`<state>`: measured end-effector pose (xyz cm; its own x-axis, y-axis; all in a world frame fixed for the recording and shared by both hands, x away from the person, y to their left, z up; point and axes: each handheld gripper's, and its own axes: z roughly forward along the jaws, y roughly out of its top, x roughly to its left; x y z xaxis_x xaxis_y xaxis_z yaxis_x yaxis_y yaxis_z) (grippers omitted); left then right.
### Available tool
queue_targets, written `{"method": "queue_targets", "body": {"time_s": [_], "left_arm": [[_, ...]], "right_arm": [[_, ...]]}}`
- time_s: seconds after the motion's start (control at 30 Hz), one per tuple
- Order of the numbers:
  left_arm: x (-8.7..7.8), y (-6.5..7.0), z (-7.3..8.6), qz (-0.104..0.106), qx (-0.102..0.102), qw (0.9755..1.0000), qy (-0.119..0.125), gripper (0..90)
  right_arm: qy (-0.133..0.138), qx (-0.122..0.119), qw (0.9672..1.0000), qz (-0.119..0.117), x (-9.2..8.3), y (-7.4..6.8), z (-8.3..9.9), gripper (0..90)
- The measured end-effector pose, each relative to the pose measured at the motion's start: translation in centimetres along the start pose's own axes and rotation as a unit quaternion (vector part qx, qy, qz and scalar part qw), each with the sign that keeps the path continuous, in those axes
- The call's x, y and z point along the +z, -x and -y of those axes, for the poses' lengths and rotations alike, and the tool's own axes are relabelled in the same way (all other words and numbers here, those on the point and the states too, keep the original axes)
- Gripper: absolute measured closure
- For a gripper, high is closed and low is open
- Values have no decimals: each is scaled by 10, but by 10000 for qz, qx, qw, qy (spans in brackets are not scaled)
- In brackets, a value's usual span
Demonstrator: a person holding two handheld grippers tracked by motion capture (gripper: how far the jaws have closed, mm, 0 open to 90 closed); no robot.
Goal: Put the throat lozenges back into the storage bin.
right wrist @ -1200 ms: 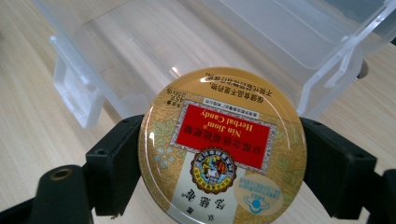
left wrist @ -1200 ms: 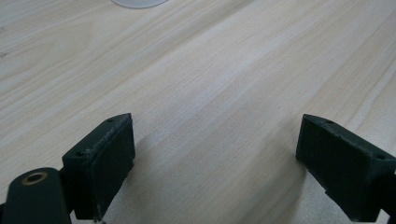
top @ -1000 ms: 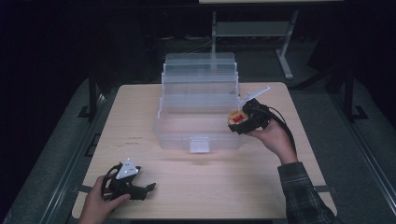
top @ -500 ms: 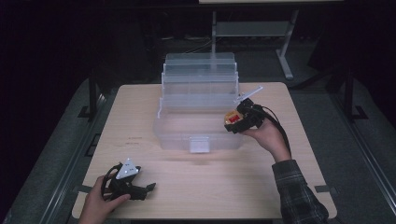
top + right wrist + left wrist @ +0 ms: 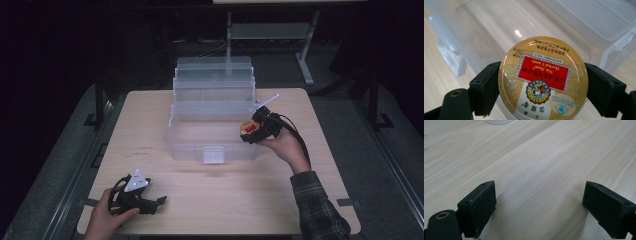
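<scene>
A round gold candy tin (image 5: 543,77) with a red label sits between the pads of my right gripper (image 5: 541,90), which is shut on it; the jaws have just eased open a touch, and the tin is still between them. In the high view that right gripper (image 5: 250,134) holds the tin (image 5: 247,127) over the right front corner of a clear plastic tiered box (image 5: 200,150). The box's bottom compartment (image 5: 486,37) lies right behind the tin. My left gripper (image 5: 158,202) rests low at the table's front left, and its jaws (image 5: 539,207) stand wide open over bare wood.
The light wooden table (image 5: 240,200) has bare room in front of the box and on both sides. The box's stepped trays (image 5: 214,80) rise at the back. A metal stand (image 5: 270,32) is behind the table in the dark.
My right hand has shifted slightly left with the tin, closer over the box's corner. The left gripper has kept still.
</scene>
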<state>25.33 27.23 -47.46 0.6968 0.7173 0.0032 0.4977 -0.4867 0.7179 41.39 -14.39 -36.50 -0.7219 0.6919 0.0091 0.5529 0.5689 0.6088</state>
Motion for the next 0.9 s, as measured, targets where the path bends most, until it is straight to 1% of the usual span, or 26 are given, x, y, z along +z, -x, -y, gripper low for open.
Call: {"method": "queue_targets", "body": {"time_s": [0.27,0.47,0.7,0.87,0.9], "left_arm": [[0,0,0,0,2,10000,-1,108],[0,0,0,0,0,10000,0,108],[0,0,0,0,-1,10000,0,108],[0,0,0,-3,-2,10000,3,108],[0,0,0,-4,2,10000,1,108]], "right_arm": [[38,-10,10000,3,-2,0,0,192],[113,16,9999,26,-8,2,2,192],[209,95,9997,33,-20,4,8,186],[286,153,9994,78,-28,8,16,145],[274,195,9994,90,-30,8,18,135]]}}
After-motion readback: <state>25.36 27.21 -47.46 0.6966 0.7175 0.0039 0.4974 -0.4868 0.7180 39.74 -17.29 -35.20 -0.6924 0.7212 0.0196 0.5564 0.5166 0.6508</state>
